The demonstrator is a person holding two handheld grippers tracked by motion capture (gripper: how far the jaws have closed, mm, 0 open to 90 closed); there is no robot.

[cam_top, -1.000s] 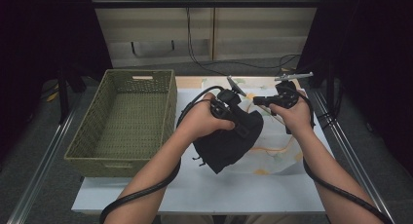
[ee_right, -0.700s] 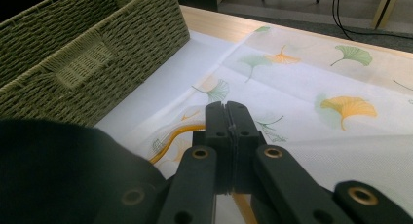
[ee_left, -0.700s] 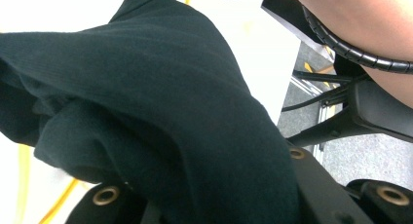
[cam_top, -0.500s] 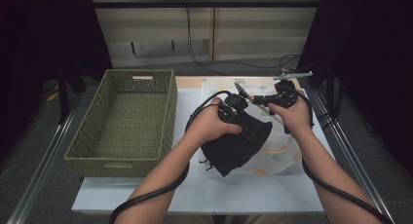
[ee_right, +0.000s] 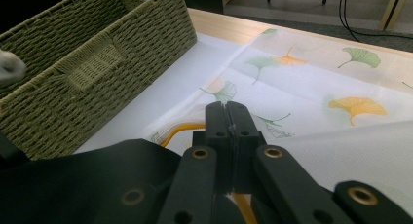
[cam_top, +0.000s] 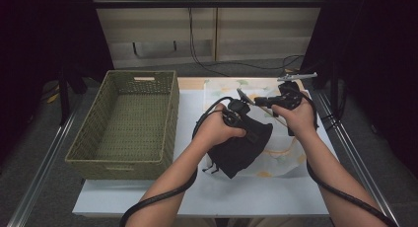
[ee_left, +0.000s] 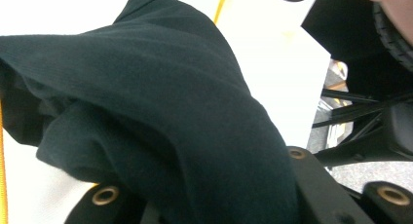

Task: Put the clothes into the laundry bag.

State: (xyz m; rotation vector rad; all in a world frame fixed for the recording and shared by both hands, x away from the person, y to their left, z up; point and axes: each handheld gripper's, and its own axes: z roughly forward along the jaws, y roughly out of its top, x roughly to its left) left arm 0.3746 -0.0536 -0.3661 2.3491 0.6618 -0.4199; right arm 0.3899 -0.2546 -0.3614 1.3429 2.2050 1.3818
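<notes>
Item: black garment (cam_top: 240, 147) — dark knit cloth, bunched, lying on the leaf-print cloth (cam_top: 281, 155) directly under and in front of your left tongs (cam_top: 251, 130).
Left tongs: the garment is draped thickly over and between the jaws in the left gripper view (ee_left: 160, 112); you appear to be pinching a fold of it, though the pads themselves are buried in fabric.
Right tongs: (ee_right: 228, 118) pressed flat together, nothing visible between the tips; they hover just beyond the garment's far edge, above the printed cloth.
Receptacle: woven basket (cam_top: 130, 121) — well off to the left-hand side of your left tongs, and ahead of the right tongs' tips in the right gripper view (ee_right: 87, 63).
Step in hand, as judged: gathering or folding the garment before it goes anywhere.
Handling note: soft knit slumps — expect loose ends to trail if you lift by a single fold.
Advice, left: keep the pinch deep in the fold, not on the edge, and lift slowly.
Advice, right: spread the tips before you come down on the free edge beside the left tongs; take garment only, not the printed cloth beneath.
Risk: dragging the printed cloth along with the garment.
</notes>
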